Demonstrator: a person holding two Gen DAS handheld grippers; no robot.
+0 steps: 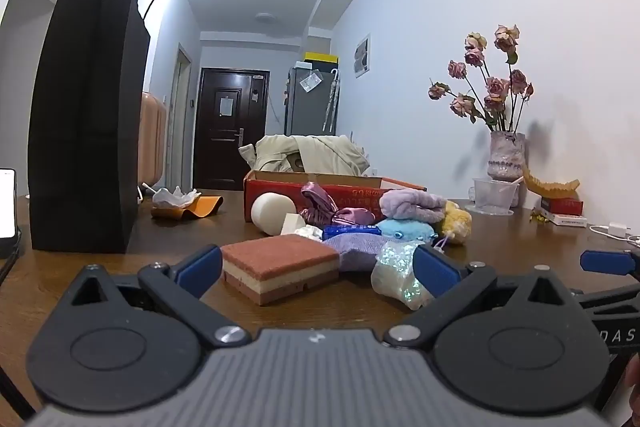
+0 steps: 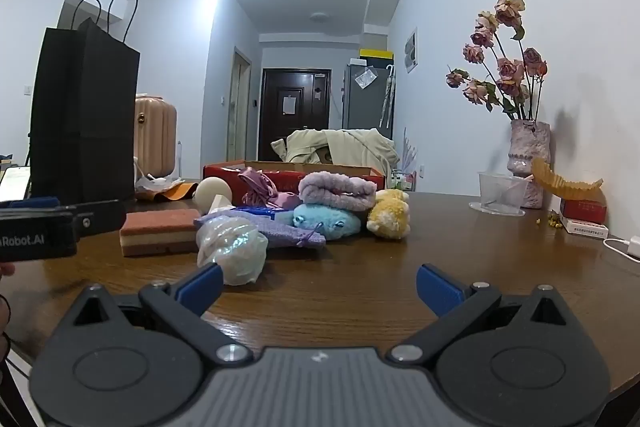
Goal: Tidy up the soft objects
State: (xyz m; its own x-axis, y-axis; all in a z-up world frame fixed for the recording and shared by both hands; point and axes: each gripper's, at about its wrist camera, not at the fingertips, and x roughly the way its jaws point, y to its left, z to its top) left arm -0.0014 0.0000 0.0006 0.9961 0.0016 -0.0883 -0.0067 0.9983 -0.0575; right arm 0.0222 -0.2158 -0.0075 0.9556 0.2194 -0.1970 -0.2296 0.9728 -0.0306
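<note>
we log both claws, left (image 1: 318,269) and right (image 2: 319,285), spread and empty before sponge (image 1: 280,267) and toys on worktop (image 2: 360,291).

The right hand-held gripper (image 2: 319,287) hovered with jaws wide apart over the brown wooden table (image 2: 460,259), empty. Ahead lay a shimmery white plastic-wrapped bundle (image 2: 234,251), a layered brown-and-cream sponge block (image 2: 160,231) and a blue plush toy (image 2: 326,221).

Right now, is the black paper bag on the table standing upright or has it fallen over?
Upright. The black paper bag stands on its base on the table, and both cord handles point up at its open top.
</note>
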